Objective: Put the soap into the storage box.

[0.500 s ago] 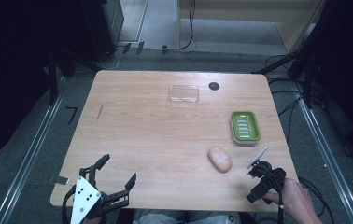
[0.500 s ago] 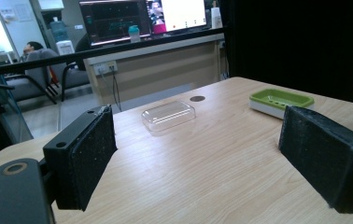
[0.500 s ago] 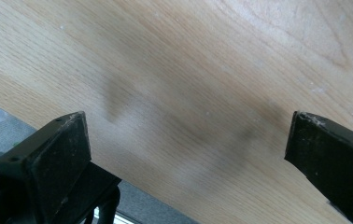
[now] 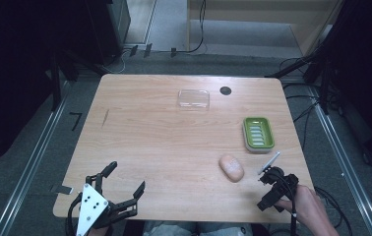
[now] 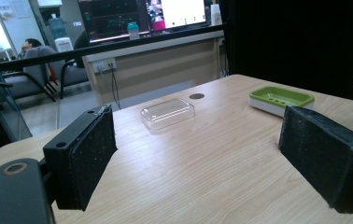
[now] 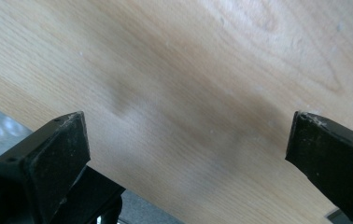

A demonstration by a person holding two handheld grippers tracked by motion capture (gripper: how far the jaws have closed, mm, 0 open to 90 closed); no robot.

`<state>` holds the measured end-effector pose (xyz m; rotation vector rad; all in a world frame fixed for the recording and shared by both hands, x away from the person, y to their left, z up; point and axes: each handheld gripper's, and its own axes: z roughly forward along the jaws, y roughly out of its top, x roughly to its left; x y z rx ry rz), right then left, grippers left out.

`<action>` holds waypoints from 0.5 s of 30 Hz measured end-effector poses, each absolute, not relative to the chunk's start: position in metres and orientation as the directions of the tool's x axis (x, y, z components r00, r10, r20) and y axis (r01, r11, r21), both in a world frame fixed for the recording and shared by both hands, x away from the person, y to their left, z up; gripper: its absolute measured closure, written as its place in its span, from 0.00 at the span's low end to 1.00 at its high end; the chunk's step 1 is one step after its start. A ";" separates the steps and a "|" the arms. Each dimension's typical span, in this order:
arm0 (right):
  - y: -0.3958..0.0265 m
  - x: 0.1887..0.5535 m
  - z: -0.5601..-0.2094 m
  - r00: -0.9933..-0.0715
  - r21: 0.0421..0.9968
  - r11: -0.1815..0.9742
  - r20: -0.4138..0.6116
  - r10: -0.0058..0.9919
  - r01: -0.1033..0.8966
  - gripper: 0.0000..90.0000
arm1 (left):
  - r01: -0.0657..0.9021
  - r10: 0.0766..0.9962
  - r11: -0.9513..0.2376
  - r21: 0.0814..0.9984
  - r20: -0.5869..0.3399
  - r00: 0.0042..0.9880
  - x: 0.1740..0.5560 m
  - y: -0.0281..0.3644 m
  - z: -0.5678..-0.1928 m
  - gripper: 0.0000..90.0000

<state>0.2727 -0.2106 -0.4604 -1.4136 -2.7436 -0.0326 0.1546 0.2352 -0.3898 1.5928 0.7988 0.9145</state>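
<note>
The left claw (image 4: pixel 125 189) sits at the near left corner of the tabletop (image 4: pixel 164 142). Its two black jaws stand wide apart, with nothing between them. The grey three-cornered plate (image 4: pixel 91 209) lies on top of it. In the left gripper view the pads (image 5: pixel 90 154) frame bare wood, and this claw (image 5: pixel 198 163) looks level across the tabletop (image 5: pixel 202 158).

The right claw (image 4: pixel 270 189) is at the near right edge, held by the person's hand (image 4: pixel 307 206). Its jaws are also wide open and hold nothing. In the right gripper view the claw (image 6: pixel 188 158) points down at the wood (image 6: pixel 202 84), which is a little blurred, and the two black jaws rise at both sides of it with only wood in the gap.

The soap bar (image 4: pixel 231 167), pale pink and oval, lies flat on the tabletop just beside the right claw, on the side toward the left claw and a little farther from the person. It touches neither claw. The green soap dish (image 4: pixel 258 133) stands beyond the right claw, near but apart from the soap bar. From the left claw this dish (image 5: pixel 282 98) is far ahead and to the right.

The clear lid (image 4: pixel 194 99) lies well apart from both claws, on the far side of the tabletop. In the left gripper view it (image 5: pixel 167 112) is straight ahead, between the two jaws but far behind them. A small dark round hole (image 4: pixel 226 90) is just beside the lid.
</note>
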 end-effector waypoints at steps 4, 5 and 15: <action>-0.207 0.278 -0.457 -0.582 0.009 0.583 0.057 0.811 0.813 0.00 | 0.037 0.865 -0.197 0.980 0.156 0.478 0.155 0.236 -0.390 0.13; -0.207 0.278 -0.457 -0.582 0.009 0.583 0.057 0.811 0.813 0.00 | 0.037 0.865 -0.197 0.980 0.156 0.478 0.155 0.236 -0.390 0.13; -0.195 0.293 -0.449 -0.594 0.029 0.593 0.053 0.803 0.804 0.00 | 0.031 0.863 -0.202 0.979 0.163 0.478 0.152 0.236 -0.389 0.13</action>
